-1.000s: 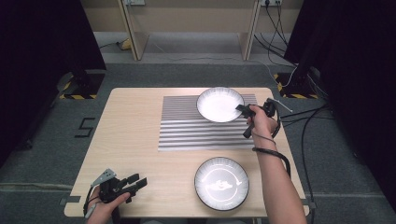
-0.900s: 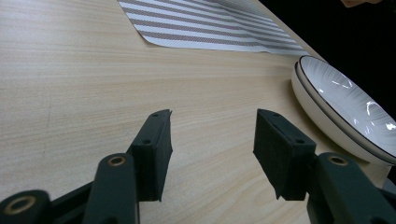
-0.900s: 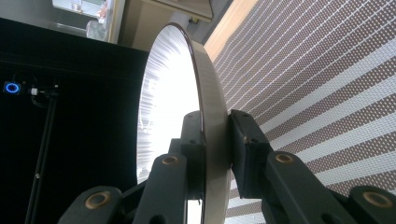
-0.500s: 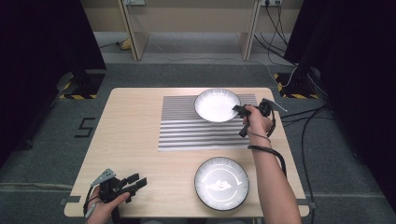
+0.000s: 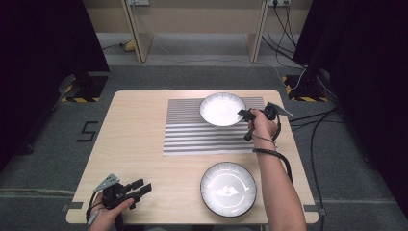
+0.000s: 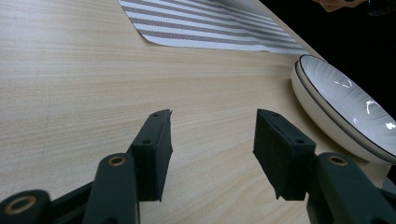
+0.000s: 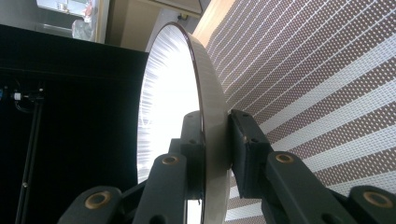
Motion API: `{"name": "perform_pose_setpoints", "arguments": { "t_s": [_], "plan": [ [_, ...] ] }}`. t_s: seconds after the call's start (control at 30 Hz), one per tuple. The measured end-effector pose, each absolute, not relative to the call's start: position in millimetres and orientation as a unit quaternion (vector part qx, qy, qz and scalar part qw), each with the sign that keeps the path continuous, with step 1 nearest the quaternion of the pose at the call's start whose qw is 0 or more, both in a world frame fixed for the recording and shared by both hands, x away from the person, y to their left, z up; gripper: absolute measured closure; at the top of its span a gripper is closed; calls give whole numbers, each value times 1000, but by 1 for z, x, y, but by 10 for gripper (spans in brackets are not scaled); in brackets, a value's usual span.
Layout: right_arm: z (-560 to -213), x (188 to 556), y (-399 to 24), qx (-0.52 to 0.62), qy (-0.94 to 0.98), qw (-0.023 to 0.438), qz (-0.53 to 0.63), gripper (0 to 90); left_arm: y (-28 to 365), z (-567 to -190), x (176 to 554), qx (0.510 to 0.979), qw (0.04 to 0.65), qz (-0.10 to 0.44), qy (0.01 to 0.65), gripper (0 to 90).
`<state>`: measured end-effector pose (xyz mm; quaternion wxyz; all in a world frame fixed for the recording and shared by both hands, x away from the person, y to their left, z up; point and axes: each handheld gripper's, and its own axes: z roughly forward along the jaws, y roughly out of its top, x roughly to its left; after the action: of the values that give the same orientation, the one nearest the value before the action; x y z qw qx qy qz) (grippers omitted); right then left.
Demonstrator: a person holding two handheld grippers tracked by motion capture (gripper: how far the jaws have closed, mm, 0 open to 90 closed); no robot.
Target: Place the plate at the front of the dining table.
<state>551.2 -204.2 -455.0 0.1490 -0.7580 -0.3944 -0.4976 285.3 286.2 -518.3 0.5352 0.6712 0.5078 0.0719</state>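
At the far right of the table (image 5: 139, 139), your right hand-held gripper (image 5: 246, 115) pinches the near-right rim of the far bowl (image 5: 220, 108), which sits on the striped placemat (image 5: 192, 137). The right gripper view confirms the grip: one jaw lies inside the white ribbed wall and the other presses on the outer wall, so the rim of the bowl (image 7: 187, 116) is clamped between them and the jaws stand only as far apart as the wall is thick. The bowl extends from this gripper toward your left and slightly away from you; being round, it offers no long axis, and the grip acts at one point on its edge, well off its centre. Judged from that, any lift will tend to tip the far side downward unless the wrist compensates.

Your left hand-held gripper (image 5: 132, 190) rests at the near-left corner of the table with its jaws wide apart and nothing between them, as the left gripper view (image 6: 212, 149) shows. The second bowl (image 5: 228, 188) stands on bare wood near the front edge, to the right of that gripper and apart from it; the left hand is the nearer to it.
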Motion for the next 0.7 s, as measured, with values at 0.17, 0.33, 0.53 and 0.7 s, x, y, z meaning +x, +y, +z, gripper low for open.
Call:
{"name": "perform_pose_setpoints", "arguments": {
  "t_s": [0.17, 0.33, 0.53, 0.7],
  "plan": [
    [-457, 553, -204, -759, -393, 147, -498, 762, 286, -518, 285, 671, 535, 71, 508, 463],
    [-459, 555, -202, -760, -391, 148, -497, 762, 286, -518, 285, 672, 535, 70, 507, 463],
    [-462, 557, -200, -761, -391, 151, -496, 762, 286, -518, 286, 672, 535, 71, 508, 464],
    [-464, 558, -198, -761, -387, 154, -498, 761, 285, -519, 286, 673, 535, 70, 507, 464]
  ]
}}
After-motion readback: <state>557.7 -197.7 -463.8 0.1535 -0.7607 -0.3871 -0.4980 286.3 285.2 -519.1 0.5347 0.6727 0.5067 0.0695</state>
